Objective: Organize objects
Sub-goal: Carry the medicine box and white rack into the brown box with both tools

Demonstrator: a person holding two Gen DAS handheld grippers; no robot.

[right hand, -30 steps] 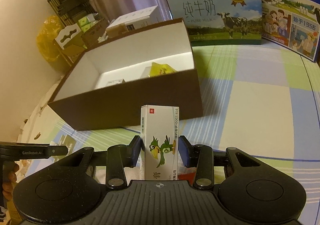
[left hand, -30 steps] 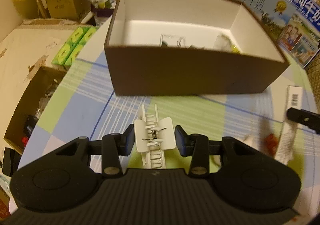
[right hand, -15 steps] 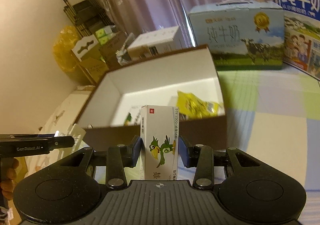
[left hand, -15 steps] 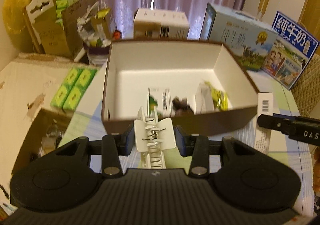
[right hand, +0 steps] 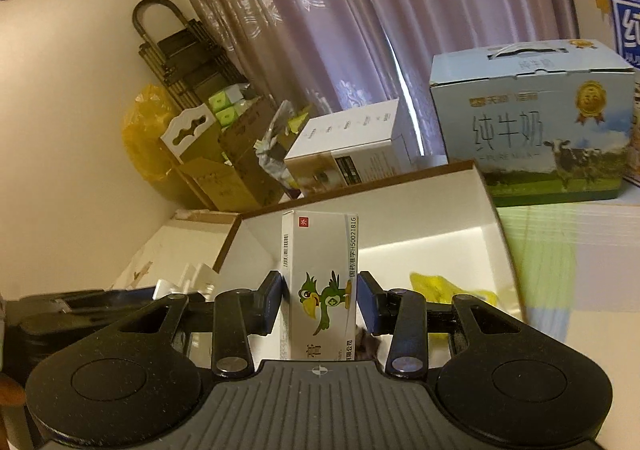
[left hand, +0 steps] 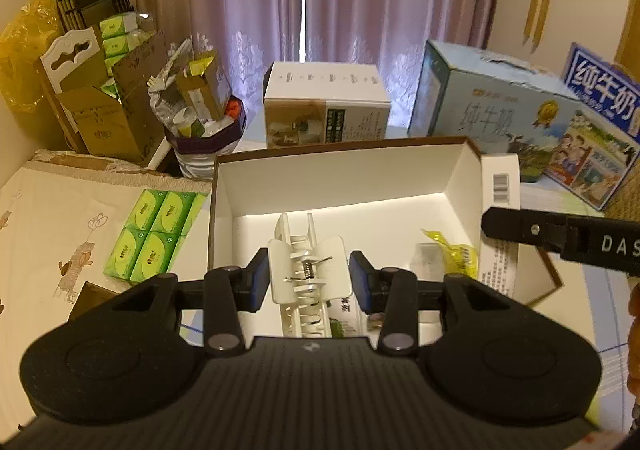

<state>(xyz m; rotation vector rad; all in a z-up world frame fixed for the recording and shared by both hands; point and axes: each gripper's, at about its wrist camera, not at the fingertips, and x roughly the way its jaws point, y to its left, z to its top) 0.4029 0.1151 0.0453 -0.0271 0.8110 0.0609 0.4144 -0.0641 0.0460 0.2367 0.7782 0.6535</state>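
Observation:
A brown box with a white inside (left hand: pixel 460 173) stands on the table; it also shows in the right wrist view (right hand: pixel 486 209). My left gripper (left hand: pixel 308 278) is shut on a white hair claw clip (left hand: pixel 306 270) and holds it over the box. My right gripper (right hand: pixel 320 300) is shut on a white medicine box with a green parrot (right hand: pixel 322 282) and holds it upright over the box's right side; the medicine box (left hand: pixel 498 209) and a right finger (left hand: pixel 560 232) show in the left wrist view. A yellow packet (left hand: pixel 456 254) and a small carton lie inside the box.
Two milk cartons (left hand: pixel 492 117) and a white appliance box (left hand: pixel 326 105) stand behind the brown box. Green tissue packs (left hand: pixel 154 234) lie to the left. A rubbish bin (left hand: pixel 200 117), cardboard boxes and a yellow bag (left hand: pixel 20 49) crowd the back left.
Both grippers have risen from table level in front of the box and moved forward over its open top, each still holding its object.

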